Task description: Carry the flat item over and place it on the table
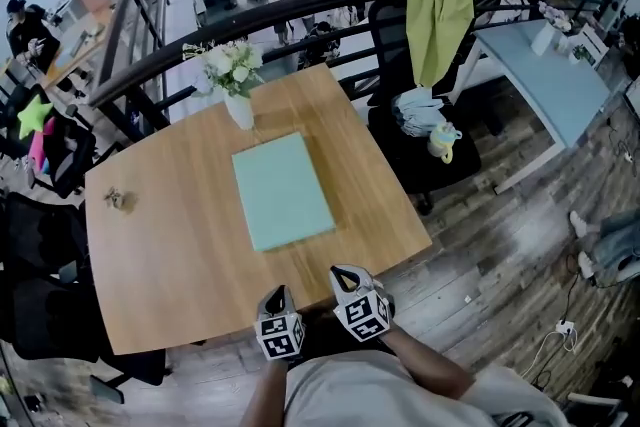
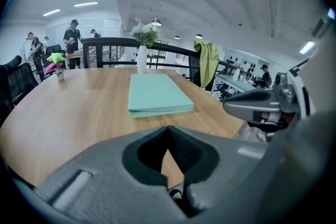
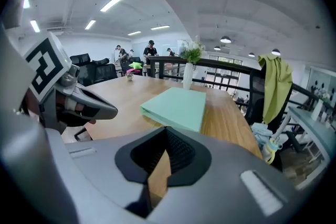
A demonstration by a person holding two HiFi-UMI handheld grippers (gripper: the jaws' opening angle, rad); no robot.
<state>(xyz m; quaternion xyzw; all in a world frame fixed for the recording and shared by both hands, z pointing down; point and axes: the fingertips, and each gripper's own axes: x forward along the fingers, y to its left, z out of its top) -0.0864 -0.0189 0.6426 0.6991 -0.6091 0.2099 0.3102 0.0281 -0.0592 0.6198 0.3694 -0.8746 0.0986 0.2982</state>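
A mint-green flat folder (image 1: 282,190) lies closed on the middle of the wooden table (image 1: 170,255), its long side running away from me. Both grippers hover over the table's near edge, short of the folder and not touching it. My left gripper (image 1: 277,295) is shut with nothing in it, and so is my right gripper (image 1: 346,275) beside it. In the left gripper view the folder (image 2: 157,93) lies ahead of the closed left gripper (image 2: 168,129). From the right gripper (image 3: 167,131), the folder (image 3: 177,106) sits ahead and slightly left.
A white vase of flowers (image 1: 235,80) stands just beyond the folder near the far edge. A small object (image 1: 118,200) sits at the table's left. A black chair with a green cloth (image 1: 435,5) stands at right, beside a light blue desk (image 1: 545,80). A dark railing (image 1: 300,10) runs behind.
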